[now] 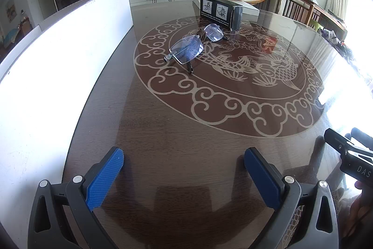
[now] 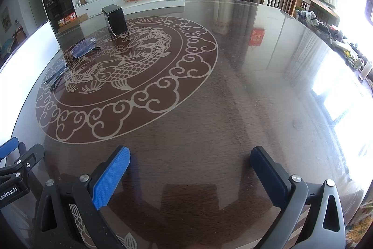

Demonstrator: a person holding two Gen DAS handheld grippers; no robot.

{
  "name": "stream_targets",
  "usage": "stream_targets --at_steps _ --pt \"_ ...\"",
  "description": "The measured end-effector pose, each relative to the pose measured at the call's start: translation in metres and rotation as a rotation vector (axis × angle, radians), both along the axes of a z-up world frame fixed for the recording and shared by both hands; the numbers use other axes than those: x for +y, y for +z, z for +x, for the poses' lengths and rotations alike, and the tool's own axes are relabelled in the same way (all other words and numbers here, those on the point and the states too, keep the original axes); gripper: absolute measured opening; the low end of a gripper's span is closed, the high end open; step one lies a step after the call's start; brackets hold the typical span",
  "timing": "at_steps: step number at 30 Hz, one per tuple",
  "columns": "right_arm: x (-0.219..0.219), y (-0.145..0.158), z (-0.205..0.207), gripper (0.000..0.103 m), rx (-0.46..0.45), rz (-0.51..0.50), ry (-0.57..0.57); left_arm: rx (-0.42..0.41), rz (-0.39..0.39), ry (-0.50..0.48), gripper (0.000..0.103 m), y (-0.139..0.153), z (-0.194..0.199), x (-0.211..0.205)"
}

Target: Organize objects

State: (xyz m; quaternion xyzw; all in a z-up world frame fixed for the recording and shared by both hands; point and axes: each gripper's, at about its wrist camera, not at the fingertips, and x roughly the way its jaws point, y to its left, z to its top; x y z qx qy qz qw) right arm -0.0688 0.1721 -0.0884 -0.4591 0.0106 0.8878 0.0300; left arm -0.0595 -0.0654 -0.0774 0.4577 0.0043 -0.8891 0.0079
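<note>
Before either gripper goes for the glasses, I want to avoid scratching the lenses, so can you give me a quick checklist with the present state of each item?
1. Left gripper open, nothing between its fingers: ok.
2. Right gripper open and empty: ok.
3. Glasses lying free on the table, nothing on top: ok.
4. Gap between the glasses and the black box behind them: ok, they look apart.
5. Path from the left gripper to the glasses clear of objects: ok.
6. Temple arms folded or spread: cannot tell for certain; one tip sticks out toward the camera.
</note>
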Motion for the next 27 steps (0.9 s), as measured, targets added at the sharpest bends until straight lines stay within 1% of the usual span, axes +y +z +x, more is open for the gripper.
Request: stream_targets --at_steps 13,14,15,17,27 --pt "0.000 0.000 0.000 0.103 0.000 0.000 0.001 0.000 0.000 0.000 0.103 0.000 0.000 0.000" --pt "0.001 0.000 0.000 0.103 0.000 0.000 0.001 0.000 0.005 -0.030 0.103 0.000 0.000 0.004" --pt "0.000 0.000 0.000 0.103 0.000 0.000 0.001 0.001 -0.013 -0.048 0.103 0.000 0.000 0.009" --pt "0.000 0.000 0.000 0.103 0.000 0.000 0.002 0.000 -0.006 -0.058 0.103 0.000 0.000 0.011" --pt "0.000 0.000 0.000 0.103 0.001 0.000 0.001 0.000 -0.006 -0.058 0.103 0.001 0.000 0.011"
